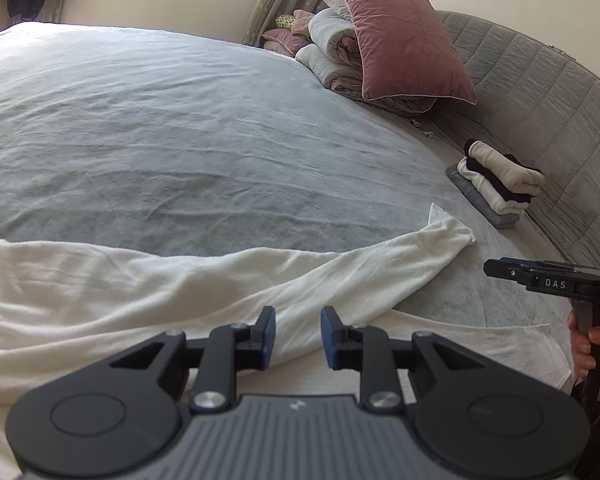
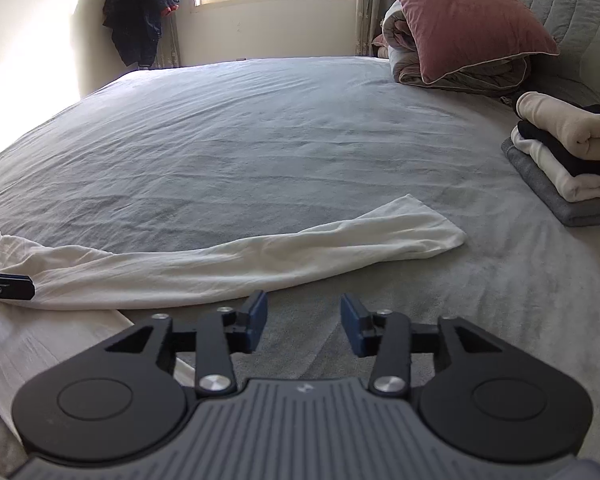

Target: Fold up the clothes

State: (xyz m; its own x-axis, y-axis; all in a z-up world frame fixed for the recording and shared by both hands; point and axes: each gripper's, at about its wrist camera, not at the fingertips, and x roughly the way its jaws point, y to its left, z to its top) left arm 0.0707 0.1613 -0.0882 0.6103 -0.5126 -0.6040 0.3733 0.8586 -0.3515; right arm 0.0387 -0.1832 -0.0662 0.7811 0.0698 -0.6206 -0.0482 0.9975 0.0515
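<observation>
A white long-sleeved garment (image 1: pixel 148 292) lies spread along the near edge of the grey bed, one sleeve (image 2: pixel 284 248) stretched out to the right with its cuff (image 2: pixel 432 224) flat on the sheet. My left gripper (image 1: pixel 298 318) hovers open just above the garment's body, nothing between its blue pads. My right gripper (image 2: pixel 304 316) is open over bare sheet, just short of the sleeve. In the left wrist view the right gripper's tip (image 1: pixel 500 270) shows at the right edge, held by a hand (image 1: pixel 584 344).
A stack of folded clothes (image 2: pixel 568 156) sits at the right by the quilted grey headboard (image 1: pixel 540 92). A pink pillow (image 1: pixel 404 40) leans on a rolled duvet (image 1: pixel 336 52) further back. The grey sheet (image 1: pixel 200 140) stretches wide towards the window wall.
</observation>
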